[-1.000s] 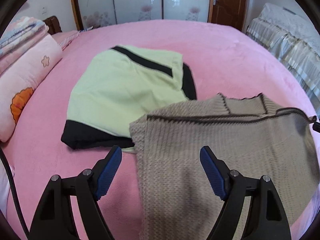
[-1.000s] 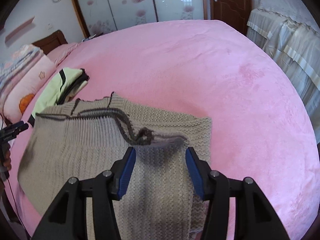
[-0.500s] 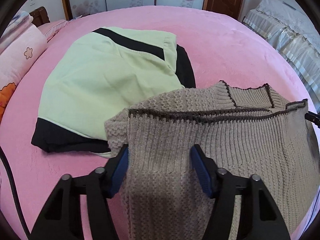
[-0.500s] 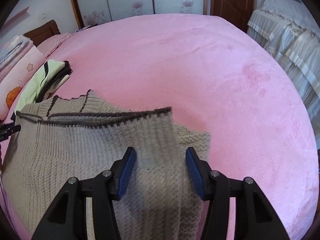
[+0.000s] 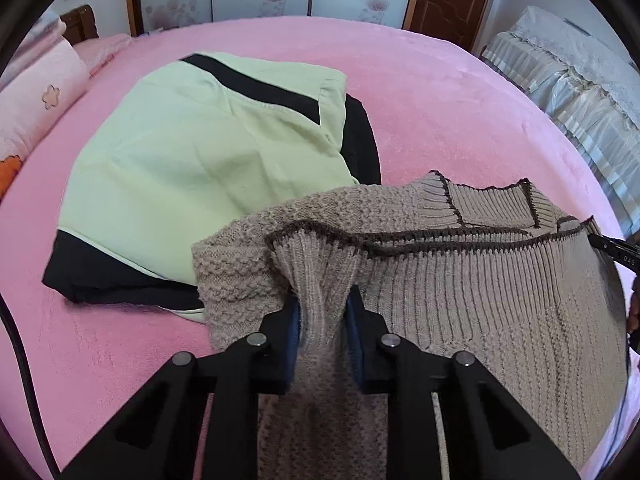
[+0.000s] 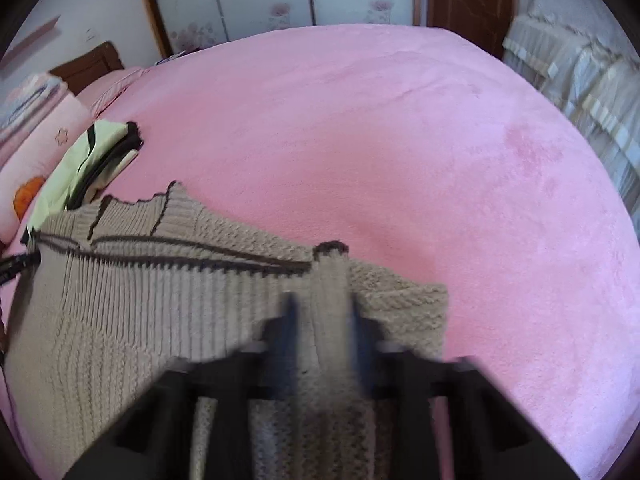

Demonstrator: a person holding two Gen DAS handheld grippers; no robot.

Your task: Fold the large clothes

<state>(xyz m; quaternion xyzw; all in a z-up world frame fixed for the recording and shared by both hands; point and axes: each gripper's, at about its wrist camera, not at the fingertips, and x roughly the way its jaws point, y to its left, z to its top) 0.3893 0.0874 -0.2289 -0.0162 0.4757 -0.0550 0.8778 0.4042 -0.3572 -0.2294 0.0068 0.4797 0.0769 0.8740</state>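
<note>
Beige knit, left wrist view: the beige ribbed knit sweater with dark brown trim lies on the near part of the bed, its left corner resting over the lower edge of the folded garment.
Left gripper: the left gripper has its blue-padded fingers drawn narrow, pinching a bunched fold of the sweater's ribbed hem.
Folded garment: a pale green folded garment with black bands lies flat just beyond the sweater.
Bed: the pink plush bed cover carries both garments.
Pillow: a pink pillow with flower prints sits at the left edge.
Far edge: the tip of the other black gripper shows at the sweater's right corner.

Beige knit, right wrist view: the sweater spreads left from the fingers, hem edge raised.
Right gripper: the right gripper is motion-blurred; its fingers stand narrow with a strip of hem clamped between them.
Green garment: it lies beyond the sweater's far left corner.
Bed: open pink cover fills the right side.
</note>
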